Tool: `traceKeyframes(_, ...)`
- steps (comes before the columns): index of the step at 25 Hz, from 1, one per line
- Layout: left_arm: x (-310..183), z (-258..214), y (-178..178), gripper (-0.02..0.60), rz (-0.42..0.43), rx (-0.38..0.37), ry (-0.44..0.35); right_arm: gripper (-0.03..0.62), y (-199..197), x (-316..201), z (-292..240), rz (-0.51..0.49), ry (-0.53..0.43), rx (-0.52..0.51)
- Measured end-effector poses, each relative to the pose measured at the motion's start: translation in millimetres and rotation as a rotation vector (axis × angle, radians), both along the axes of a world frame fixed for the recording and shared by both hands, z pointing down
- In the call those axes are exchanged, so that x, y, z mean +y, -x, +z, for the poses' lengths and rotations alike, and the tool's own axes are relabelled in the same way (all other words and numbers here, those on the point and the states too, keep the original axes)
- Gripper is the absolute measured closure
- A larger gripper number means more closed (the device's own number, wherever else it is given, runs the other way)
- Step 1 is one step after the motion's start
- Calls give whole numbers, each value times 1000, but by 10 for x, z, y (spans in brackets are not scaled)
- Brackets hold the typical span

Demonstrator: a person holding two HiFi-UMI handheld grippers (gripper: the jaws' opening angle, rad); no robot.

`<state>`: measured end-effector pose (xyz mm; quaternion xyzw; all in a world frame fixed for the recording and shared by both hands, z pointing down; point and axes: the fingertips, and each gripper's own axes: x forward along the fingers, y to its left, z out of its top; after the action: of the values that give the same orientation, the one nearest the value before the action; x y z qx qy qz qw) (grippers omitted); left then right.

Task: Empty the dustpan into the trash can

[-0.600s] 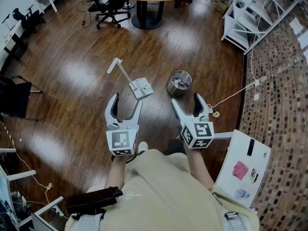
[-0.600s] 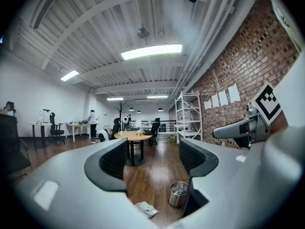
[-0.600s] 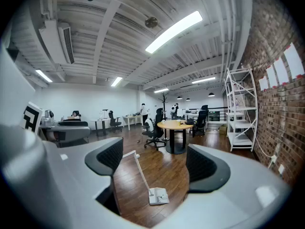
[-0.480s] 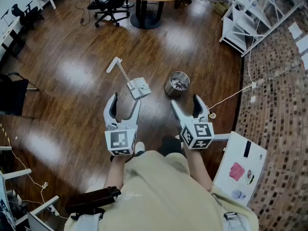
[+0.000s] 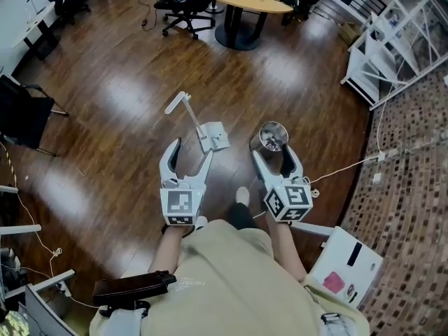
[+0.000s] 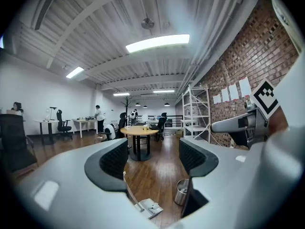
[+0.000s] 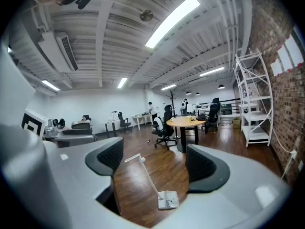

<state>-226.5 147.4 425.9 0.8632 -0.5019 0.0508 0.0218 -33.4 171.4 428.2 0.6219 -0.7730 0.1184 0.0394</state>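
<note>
Wood floor [image 5: 105, 96], dustpan [image 5: 215, 137] near trash can [image 5: 273, 134], left tongs [image 5: 190, 151], right tongs [image 5: 271, 155] — spread

On the glossy wood floor [image 5: 105, 89], a black office chair [image 5: 183, 5] stands at the back, a white shelf rack [image 5: 364, 72] at right, a white cable [image 5: 346, 166] near it.

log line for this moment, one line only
stage: pre-grasp | left gripper: open, empty | right gripper: open, empty | dustpan: on floor, not yet held | trash can: upright, right of dustpan
</note>
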Motion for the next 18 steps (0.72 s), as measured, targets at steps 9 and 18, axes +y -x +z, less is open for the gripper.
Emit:
traceKeyframes(9, -1039, 39, -1135, 270, -46, -22, 14, 261, -1022, -908, -154, -142, -64, -106)
traceKeyframes(18, -1392, -27, -2148, 270, -4, -83, 3, 264, -1848, -1498, -284, -181, -164, -112)
